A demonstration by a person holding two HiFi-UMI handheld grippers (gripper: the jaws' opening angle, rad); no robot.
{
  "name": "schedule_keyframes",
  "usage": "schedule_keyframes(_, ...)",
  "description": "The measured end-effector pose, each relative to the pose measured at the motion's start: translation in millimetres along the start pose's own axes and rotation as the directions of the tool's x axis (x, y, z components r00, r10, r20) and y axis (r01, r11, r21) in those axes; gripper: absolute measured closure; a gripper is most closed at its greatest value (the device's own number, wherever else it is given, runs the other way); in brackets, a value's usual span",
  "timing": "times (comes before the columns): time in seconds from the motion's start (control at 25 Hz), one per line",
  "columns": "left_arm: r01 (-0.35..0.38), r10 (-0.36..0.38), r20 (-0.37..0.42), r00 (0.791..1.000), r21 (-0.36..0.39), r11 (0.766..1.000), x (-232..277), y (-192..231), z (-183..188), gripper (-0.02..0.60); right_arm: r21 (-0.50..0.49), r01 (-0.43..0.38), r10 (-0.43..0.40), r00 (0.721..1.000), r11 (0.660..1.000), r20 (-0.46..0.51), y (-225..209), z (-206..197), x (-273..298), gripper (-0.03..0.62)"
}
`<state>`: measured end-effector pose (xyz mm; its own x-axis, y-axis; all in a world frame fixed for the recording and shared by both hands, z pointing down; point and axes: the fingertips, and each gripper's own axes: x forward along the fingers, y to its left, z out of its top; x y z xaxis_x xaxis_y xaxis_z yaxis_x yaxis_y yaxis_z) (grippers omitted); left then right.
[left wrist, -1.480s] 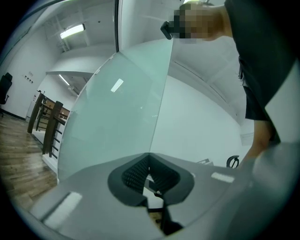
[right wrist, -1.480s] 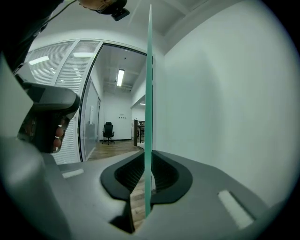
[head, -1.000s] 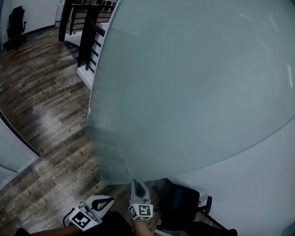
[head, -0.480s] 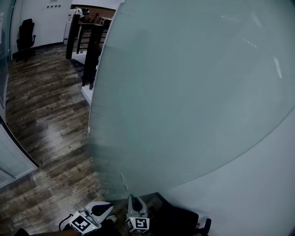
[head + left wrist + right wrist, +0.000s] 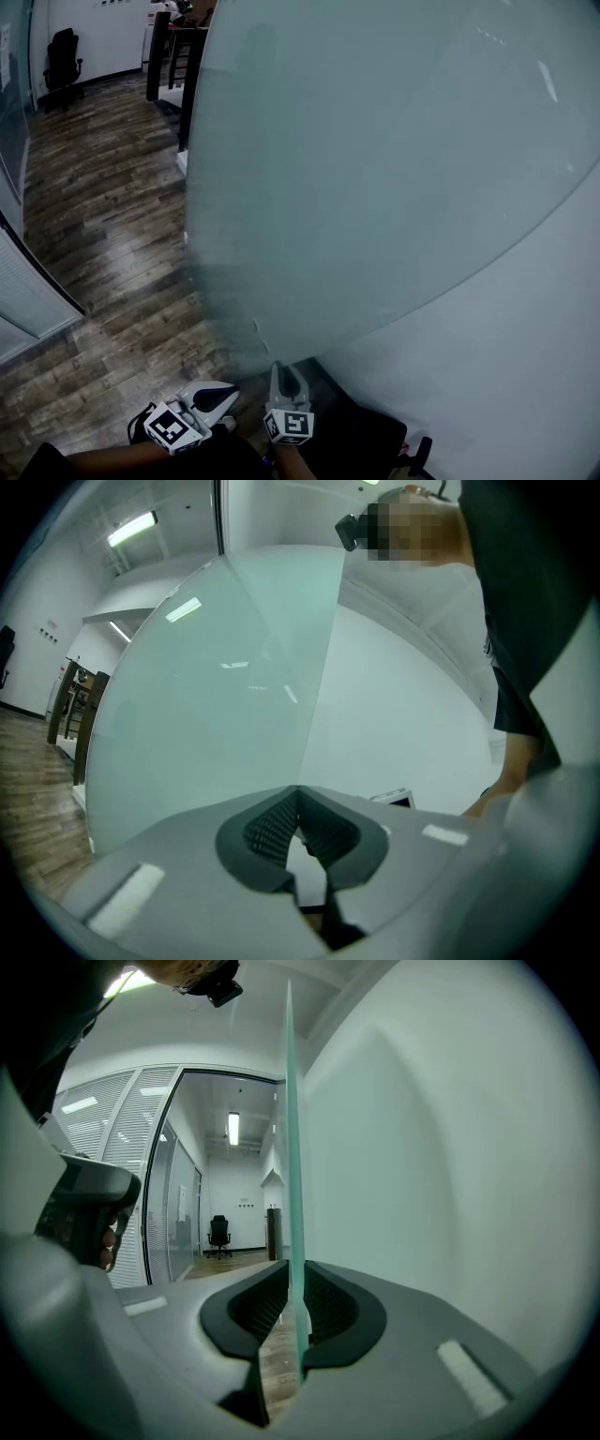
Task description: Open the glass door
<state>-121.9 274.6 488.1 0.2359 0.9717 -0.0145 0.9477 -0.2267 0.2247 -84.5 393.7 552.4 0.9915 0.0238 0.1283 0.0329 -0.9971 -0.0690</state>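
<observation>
The door, its edge clamped in the right gripper, has swung a little further this past second, so opening looks well underway; the left gripper rides alongside, fingers together and empty.

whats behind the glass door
A white wall stands behind the glass door, showing past its edge. The glass is frosted, so whatever lies directly behind the pane is hidden.

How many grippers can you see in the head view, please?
2: the left gripper, shut, at the bottom edge; the right gripper beside it, closed on the glass door's edge.
</observation>
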Motion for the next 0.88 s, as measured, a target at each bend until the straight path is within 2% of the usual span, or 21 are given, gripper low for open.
schedule_keyframes(0.2, -0.046, 0.046, -0.020, 0.999, -0.009, 0.999, 11, -5, -9, 0.581, 0.010, -0.010, 0.011, 1.000, 1.000, -0.008, -29, 5, 10, 0.537)
schedule_keyframes(0.32, -0.041, 0.040, -0.037, 0.998, -0.027, 0.999, 18, -7, -18, 0.581, 0.011, -0.002, 0.002, 1.000, 1.000, -0.007, -46, 5, 16, 0.536)
schedule_keyframes(0.56, 0.018, -0.019, -0.055, 0.998, -0.027, 0.999, 39, -21, -19, 0.581, 0.026, 0.006, -0.006, 1.000, 1.000, 0.002, -70, 9, 18, 0.530)
schedule_keyframes(0.72, 0.073, -0.076, -0.074, 0.994, -0.042, 0.996, 60, -24, -20, 0.581, 0.048, 0.048, -0.048, 0.999, 0.998, 0.014, -87, 14, 21, 0.522)
schedule_keyframes(0.88, 0.126, -0.125, -0.068, 0.990, 0.002, 0.992, 84, -18, -16, 0.581, 0.042, 0.068, -0.069, 0.997, 0.997, 0.022, -100, 11, 30, 0.519)
